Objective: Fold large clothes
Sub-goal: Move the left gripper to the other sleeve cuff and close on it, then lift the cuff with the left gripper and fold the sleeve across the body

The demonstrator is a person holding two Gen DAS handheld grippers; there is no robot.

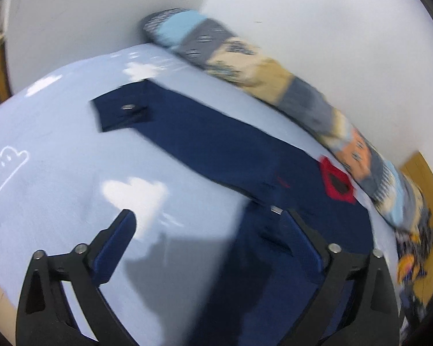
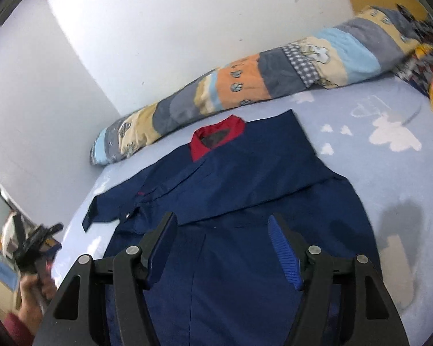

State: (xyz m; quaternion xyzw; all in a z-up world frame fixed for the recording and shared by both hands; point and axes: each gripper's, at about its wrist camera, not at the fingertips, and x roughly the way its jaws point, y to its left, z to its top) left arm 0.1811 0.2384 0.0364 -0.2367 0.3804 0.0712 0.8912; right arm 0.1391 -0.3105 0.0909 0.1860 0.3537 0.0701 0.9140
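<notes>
Shirt (image 2: 245,201): a navy one with a red collar (image 2: 216,137), lies flat on the pale blue sheet (image 2: 389,173), collar toward the wall and the rolled quilt (image 2: 245,86). One sleeve looks already folded across the chest, its cuff (image 2: 106,210) sticking out past the far side seam.

From the right claw (image 2: 222,230) the shirt lies straight ahead and below; its long axis runs away from the claw, hem nearest, collar farthest. The jaws stand partly apart with nothing gripped between them, hanging over the lower body of the shirt.

From the left claw (image 1: 207,225) the same shirt lies ahead and to the right, and the sleeve reaches away up-left to the snap cuff (image 1: 124,112). Its jaws are spread wide and hold nothing: one finger (image 1: 115,245) is over bare sheet, the other over navy cloth. The view is blurred, so I cannot tell whether the fingers touch the fabric.

My judgement: the next fold turns on that protruding cuff side. It lies on the left claw's side, seen at the right view's left edge in a person's hand (image 2: 31,311), so the left is nearer to it; the right is better placed for the hem.
</notes>
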